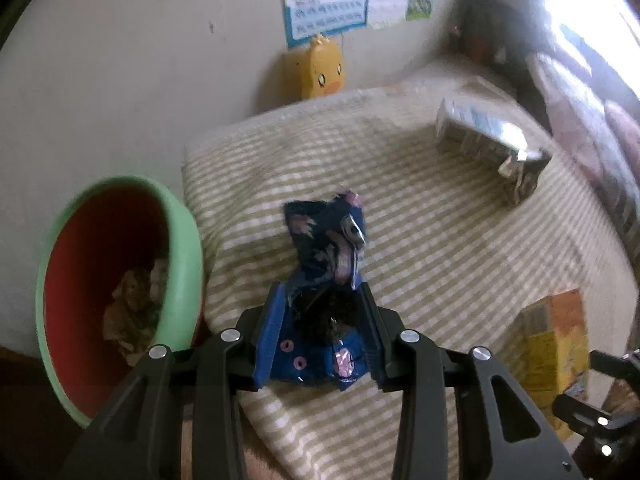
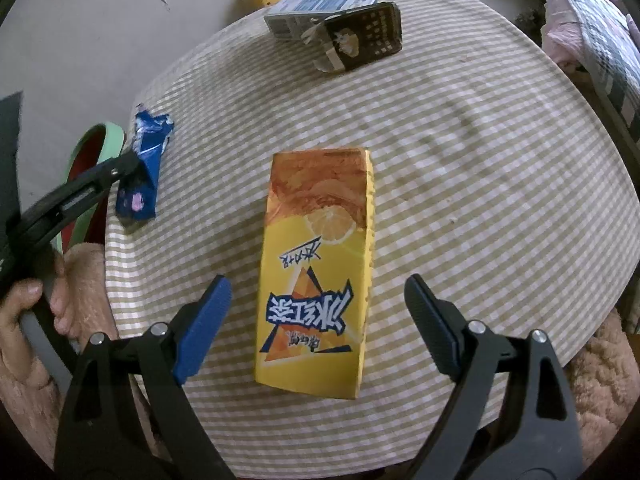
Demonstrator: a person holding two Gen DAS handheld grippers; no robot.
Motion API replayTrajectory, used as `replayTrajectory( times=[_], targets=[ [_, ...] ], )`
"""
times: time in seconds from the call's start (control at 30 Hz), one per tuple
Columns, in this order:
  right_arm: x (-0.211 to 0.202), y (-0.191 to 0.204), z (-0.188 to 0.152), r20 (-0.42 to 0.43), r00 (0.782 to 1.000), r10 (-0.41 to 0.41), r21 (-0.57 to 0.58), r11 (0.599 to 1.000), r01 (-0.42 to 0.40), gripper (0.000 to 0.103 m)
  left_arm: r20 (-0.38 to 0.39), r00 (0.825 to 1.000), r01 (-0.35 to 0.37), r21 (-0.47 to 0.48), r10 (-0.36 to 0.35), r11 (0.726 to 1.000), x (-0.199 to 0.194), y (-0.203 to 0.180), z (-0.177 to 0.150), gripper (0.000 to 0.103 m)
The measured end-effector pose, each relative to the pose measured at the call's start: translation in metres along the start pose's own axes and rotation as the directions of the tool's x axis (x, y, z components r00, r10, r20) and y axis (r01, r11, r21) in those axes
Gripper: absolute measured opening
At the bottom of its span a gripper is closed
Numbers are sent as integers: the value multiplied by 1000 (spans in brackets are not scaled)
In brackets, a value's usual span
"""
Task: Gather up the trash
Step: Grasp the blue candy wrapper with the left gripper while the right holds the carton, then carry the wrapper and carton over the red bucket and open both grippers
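The left gripper [image 1: 320,312] is closed narrowly on a crumpled blue wrapper [image 1: 326,248], its blue pads pressing the wrapper's lower part from both sides while the torn top sticks up above them. The wrapper sits over the left part of a striped tablecloth [image 1: 440,240], close to the edge. Just beside that edge, lower down, stands a green bin [image 1: 184,240] with a red inside and some crumpled paper at its bottom.

The right gripper [image 2: 318,312] stands wide, its jaws on either side of the lower end of a yellow drink carton [image 2: 316,272] and apart from it. The carton lies flat near the middle of the cloth. Farther back lies a flattened grey and black carton [image 2: 340,28], well apart from the yellow one. In the right wrist view, a hand [image 2: 36,304] at the left edge grasps the handle of the left tool.
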State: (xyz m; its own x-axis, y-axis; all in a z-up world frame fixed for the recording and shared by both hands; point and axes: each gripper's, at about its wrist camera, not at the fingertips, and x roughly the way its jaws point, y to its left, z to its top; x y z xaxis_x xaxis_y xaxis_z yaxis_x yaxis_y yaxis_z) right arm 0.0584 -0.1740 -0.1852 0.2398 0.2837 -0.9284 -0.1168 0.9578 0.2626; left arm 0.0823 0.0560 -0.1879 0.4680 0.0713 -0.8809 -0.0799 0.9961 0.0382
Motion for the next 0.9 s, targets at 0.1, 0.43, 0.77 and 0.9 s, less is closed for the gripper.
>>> replayTrajectory(
  times=[0.1, 0.43, 0.77, 0.9],
  targets=[
    [1, 3, 0, 12, 1000, -7, -2, 1000, 7, 87, -11, 1000, 6, -2, -6, 1000, 0, -1, 1, 0],
    [6, 9, -4, 14, 999, -30, -21, 999, 30, 79, 195, 981, 9, 43, -17, 999, -79, 5, 1, 0],
    [2, 8, -4, 26, 1000, -12, -21, 1000, 12, 79, 62, 997, 50, -69, -46, 996, -18, -4, 25, 39],
    [1, 7, -2, 31, 999, -12, -23, 1000, 12, 79, 19, 1000, -10, -115, 12, 993, 7, -10, 41, 48]
  ],
)
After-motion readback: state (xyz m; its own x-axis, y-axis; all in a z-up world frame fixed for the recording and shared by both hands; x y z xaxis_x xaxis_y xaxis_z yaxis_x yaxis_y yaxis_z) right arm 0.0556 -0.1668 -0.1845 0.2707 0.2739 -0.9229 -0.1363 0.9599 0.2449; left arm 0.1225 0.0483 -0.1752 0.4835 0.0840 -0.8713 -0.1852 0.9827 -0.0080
